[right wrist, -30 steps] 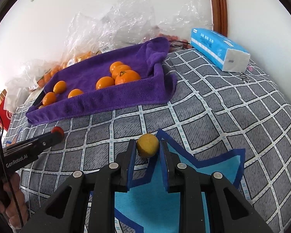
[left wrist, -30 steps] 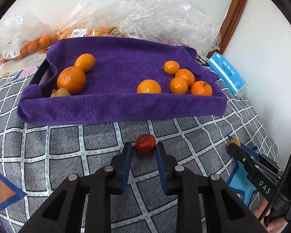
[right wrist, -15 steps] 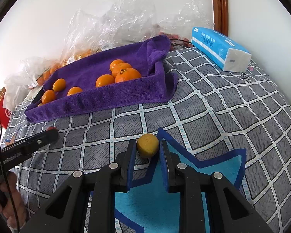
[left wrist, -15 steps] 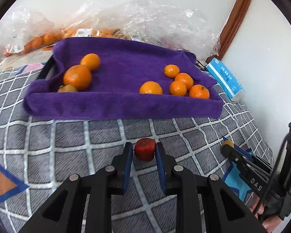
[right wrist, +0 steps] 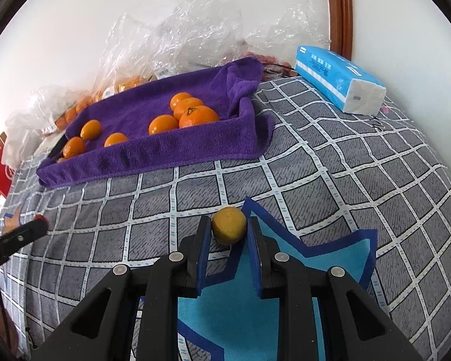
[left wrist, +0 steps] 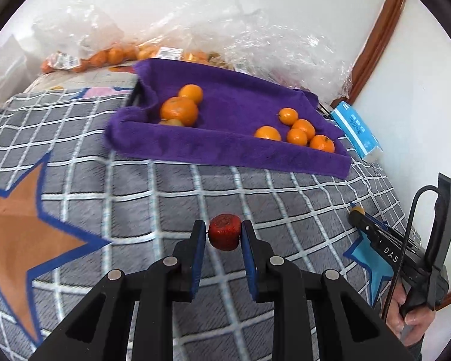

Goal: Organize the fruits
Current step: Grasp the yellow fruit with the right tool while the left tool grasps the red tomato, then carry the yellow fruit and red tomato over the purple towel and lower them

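Observation:
My left gripper is shut on a small red fruit, held above the checked grey cover. My right gripper is shut on a small yellow fruit, above the blue star patch. A tray lined with a purple towel holds several oranges: a group at its left and a group at its right. The tray also shows in the right wrist view, with oranges in it. The right gripper shows at the right edge of the left wrist view.
Clear plastic bags with more oranges lie behind the tray against the wall. A blue tissue pack lies right of the tray. The left gripper's tip with the red fruit shows at the left in the right wrist view.
My left gripper has swung left and back with the red fruit, so the tray now sits farther right. The right gripper has held the yellow fruit nearly still.

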The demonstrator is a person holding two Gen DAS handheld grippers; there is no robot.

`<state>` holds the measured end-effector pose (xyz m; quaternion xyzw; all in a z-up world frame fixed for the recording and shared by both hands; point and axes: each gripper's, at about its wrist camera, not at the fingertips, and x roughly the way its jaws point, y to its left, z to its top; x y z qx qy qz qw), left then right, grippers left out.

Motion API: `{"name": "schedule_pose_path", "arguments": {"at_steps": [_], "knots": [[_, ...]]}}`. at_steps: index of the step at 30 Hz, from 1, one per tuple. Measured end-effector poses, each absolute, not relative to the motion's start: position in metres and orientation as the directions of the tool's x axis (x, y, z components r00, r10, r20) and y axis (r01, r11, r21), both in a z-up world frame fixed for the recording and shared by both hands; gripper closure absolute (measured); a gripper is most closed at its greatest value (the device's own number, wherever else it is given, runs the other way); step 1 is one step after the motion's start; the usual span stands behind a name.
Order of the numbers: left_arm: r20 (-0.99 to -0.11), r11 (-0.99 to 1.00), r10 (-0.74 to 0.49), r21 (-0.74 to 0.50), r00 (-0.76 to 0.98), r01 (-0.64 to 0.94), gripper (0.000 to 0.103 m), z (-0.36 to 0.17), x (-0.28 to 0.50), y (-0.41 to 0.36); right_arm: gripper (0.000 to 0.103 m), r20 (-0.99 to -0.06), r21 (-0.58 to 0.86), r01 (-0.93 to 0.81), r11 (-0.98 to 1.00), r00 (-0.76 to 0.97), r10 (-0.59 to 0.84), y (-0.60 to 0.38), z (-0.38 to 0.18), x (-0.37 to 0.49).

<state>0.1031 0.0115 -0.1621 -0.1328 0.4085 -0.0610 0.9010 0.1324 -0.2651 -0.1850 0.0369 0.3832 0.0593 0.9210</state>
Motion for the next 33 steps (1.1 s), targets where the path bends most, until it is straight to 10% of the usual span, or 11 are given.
{"name": "schedule_pose_path", "arguments": {"at_steps": [33], "knots": [[-0.652,0.954,-0.172,-0.297,0.738,-0.040,0.080,-0.085,0.144,0.067,0.079,-0.609,0.117,-0.167,0.979,0.766,0.204,-0.203,-0.093,0.173]]}}
